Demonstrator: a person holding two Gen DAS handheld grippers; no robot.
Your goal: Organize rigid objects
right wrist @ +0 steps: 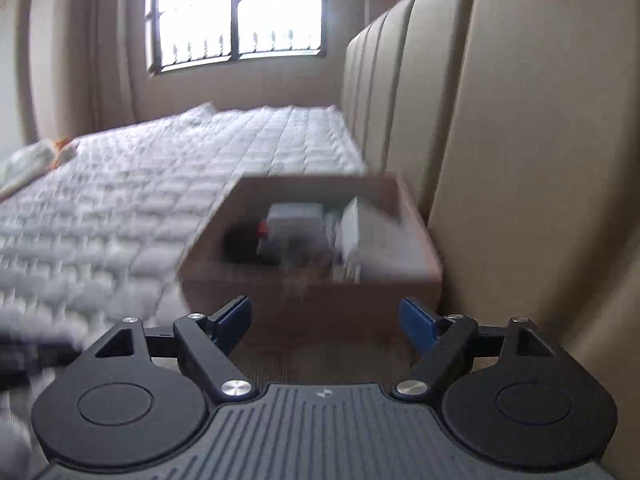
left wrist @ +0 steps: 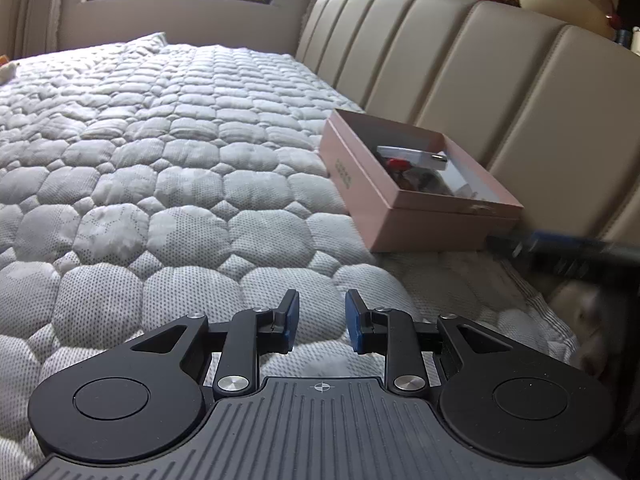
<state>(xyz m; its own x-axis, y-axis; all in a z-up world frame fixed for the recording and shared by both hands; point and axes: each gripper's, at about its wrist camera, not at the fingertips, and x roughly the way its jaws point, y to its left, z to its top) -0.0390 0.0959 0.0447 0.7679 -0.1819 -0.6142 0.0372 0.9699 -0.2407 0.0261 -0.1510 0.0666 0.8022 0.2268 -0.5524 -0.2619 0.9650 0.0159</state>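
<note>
The left gripper hangs over the quilted mattress, fingers narrow and empty; the pink box of small items lies at two o'clock. The right gripper, fingers wide and empty, has the box at twelve o'clock, lengthwise ahead, nearer.

The left gripper hovers low over a quilted mattress, its blue pads a small gap apart with nothing between them. Ahead and to the right, an open pink box sits on the mattress against the padded beige headboard. Inside lie a white item and small dark and red bits, too jumbled to tell. A blurred dark gripper reaches in from the right edge, just beside the box's near corner.
</note>
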